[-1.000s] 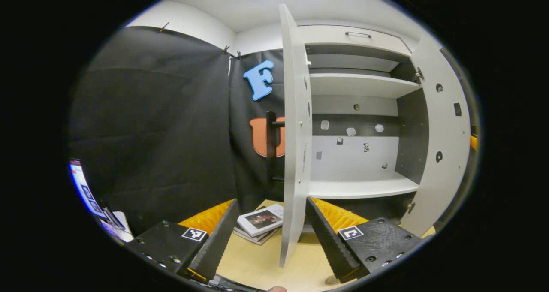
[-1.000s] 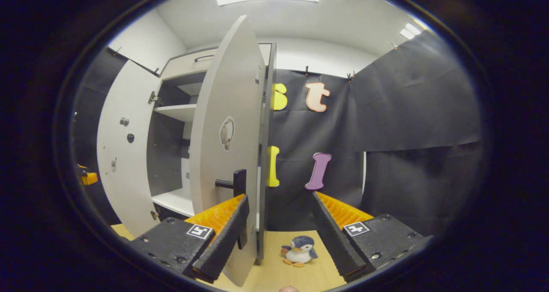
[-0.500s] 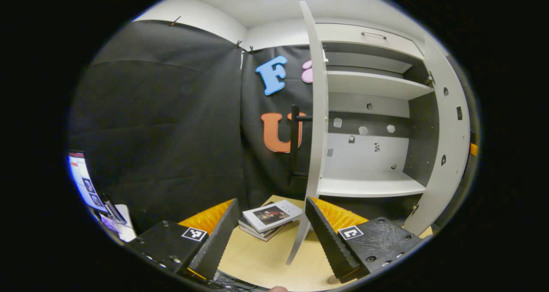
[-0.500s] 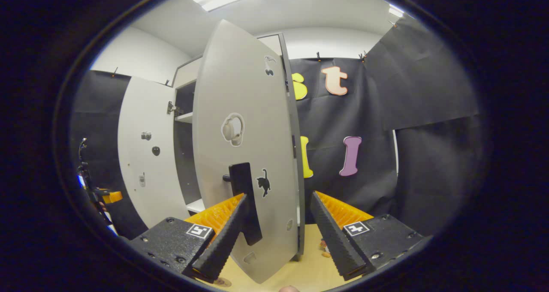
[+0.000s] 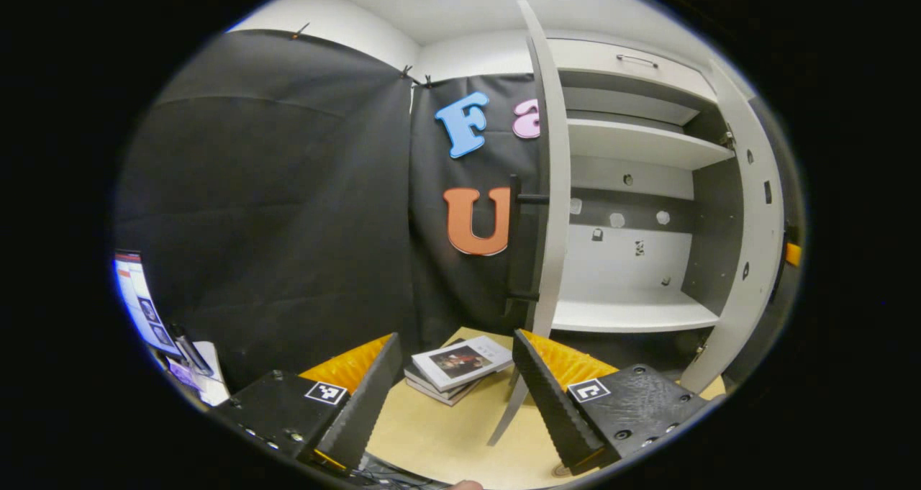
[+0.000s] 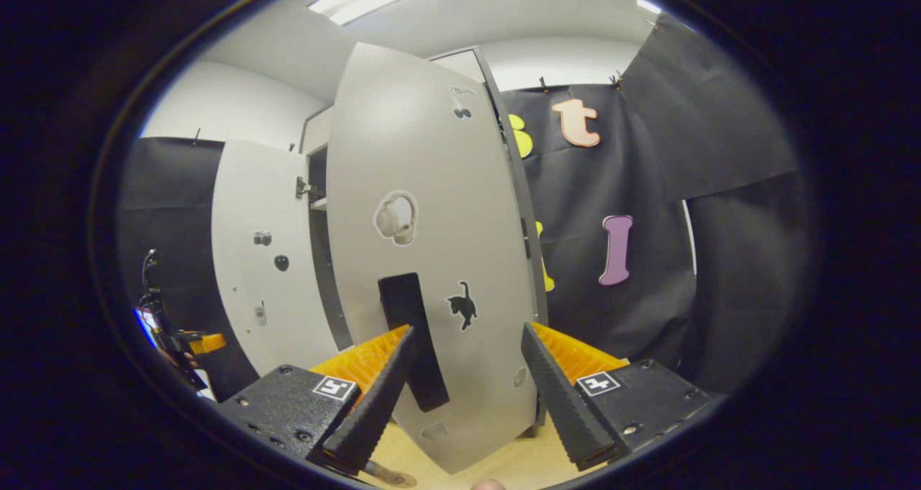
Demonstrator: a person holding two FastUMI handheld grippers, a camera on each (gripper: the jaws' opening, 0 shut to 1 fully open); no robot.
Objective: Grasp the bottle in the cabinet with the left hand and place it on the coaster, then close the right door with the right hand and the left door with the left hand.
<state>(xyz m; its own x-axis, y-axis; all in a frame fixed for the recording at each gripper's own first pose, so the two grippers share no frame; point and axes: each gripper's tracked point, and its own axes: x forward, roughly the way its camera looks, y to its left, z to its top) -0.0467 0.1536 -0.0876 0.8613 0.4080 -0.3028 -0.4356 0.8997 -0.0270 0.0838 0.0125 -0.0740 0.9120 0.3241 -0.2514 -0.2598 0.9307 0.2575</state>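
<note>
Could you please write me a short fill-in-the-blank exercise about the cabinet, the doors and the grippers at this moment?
1. In the left gripper view, the cabinet shelves hold ____ bottle.
2. The stack of books lies on the ____ table.
3. In the right gripper view, the right door carries a sticker of a black ____.
4. The right gripper has its jaws ____, with the door handle near its left finger.

Missing words: no; wooden; cat; open

Left gripper [image 5: 446,396], right gripper [image 6: 464,389]: fingers spread, empty.
</note>
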